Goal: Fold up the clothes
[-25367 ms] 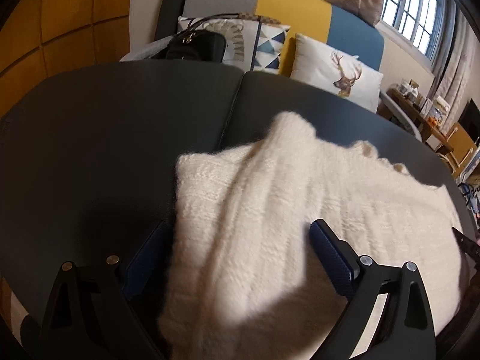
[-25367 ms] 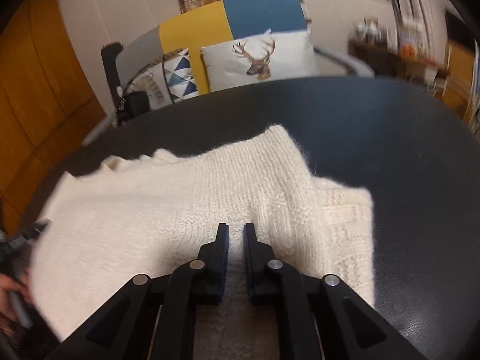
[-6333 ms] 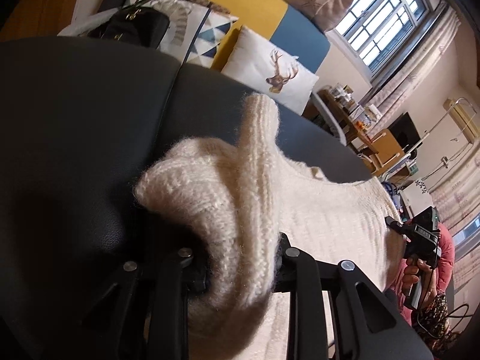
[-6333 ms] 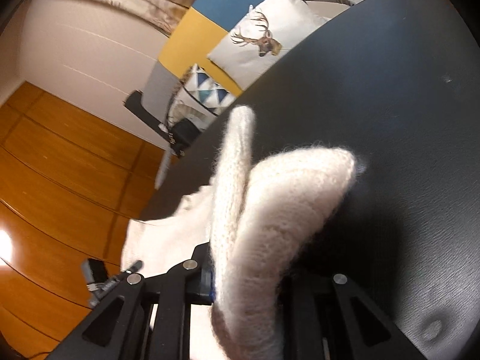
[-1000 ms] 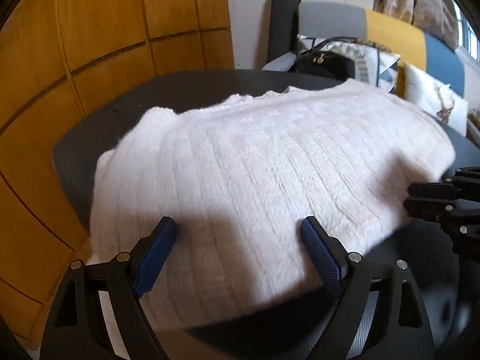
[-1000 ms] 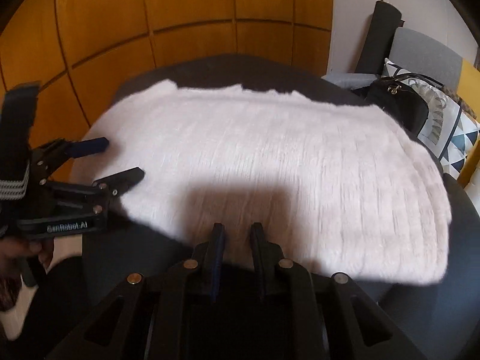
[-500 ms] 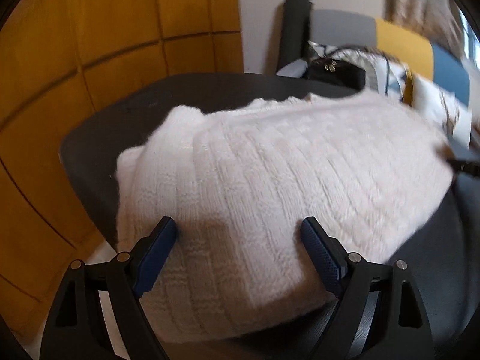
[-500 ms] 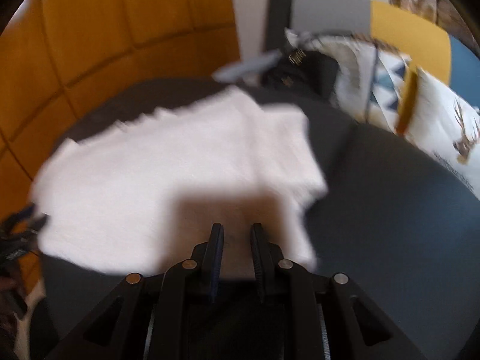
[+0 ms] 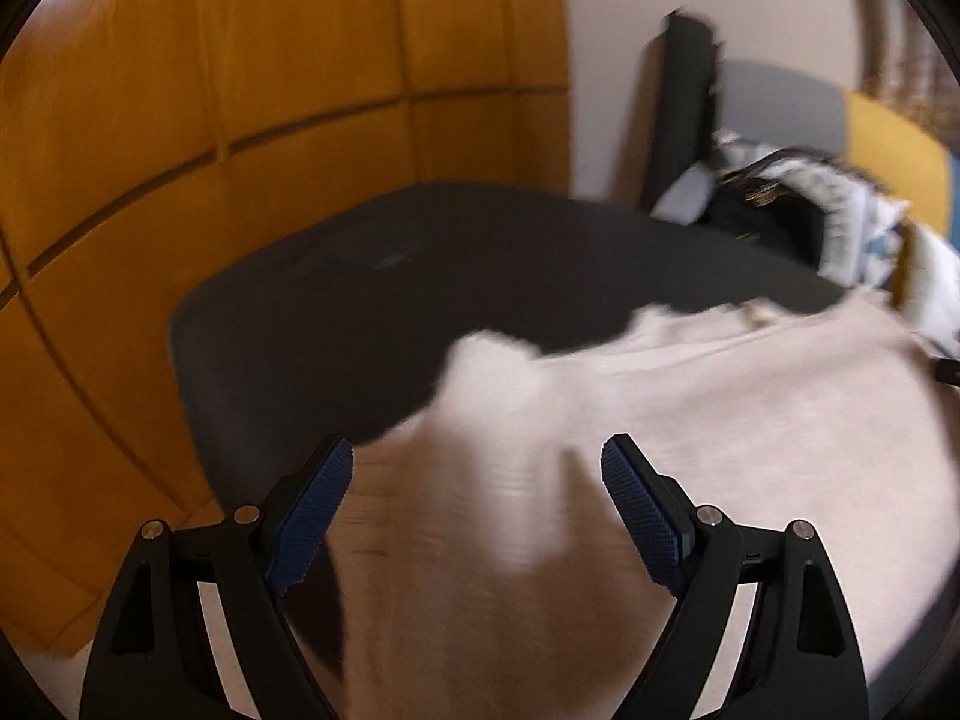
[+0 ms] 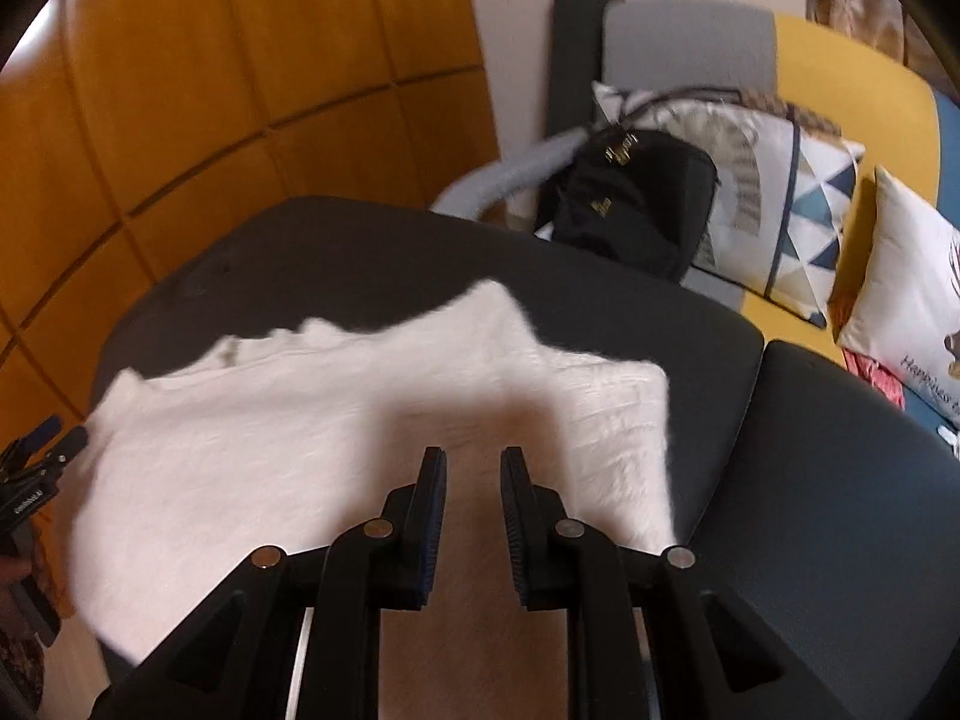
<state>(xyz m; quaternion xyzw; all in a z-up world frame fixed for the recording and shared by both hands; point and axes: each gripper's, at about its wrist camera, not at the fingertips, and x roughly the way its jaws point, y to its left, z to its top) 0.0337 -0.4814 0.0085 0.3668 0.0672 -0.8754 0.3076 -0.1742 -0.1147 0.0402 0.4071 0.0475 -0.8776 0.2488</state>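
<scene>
The cream knitted sweater [image 9: 690, 420] lies folded on the dark table [image 9: 372, 300], blurred by motion. My left gripper [image 9: 477, 480] is open wide just above the sweater's near left part, and nothing is between its blue pads [image 9: 312, 498]. In the right wrist view the sweater [image 10: 288, 420] spreads across the left table half [image 10: 372, 252] and runs under my right gripper [image 10: 474, 504]. That gripper's jaws are almost together with a thin gap and no fabric visibly pinched. The left gripper [image 10: 36, 462] shows at the far left edge, with a hand [image 10: 12, 576] below it.
A black handbag [image 10: 630, 204] and patterned cushions [image 10: 780, 192] sit on the sofa behind the table. Orange wood panels [image 10: 210, 90] line the left wall close to the table's edge. A seam [image 10: 756, 372] splits the table; its right half [image 10: 840, 510] is bare.
Both views have swung and blurred. The sweater now sits more to the right in the left wrist view, baring the table's left corner. Neither gripper's jaws have changed.
</scene>
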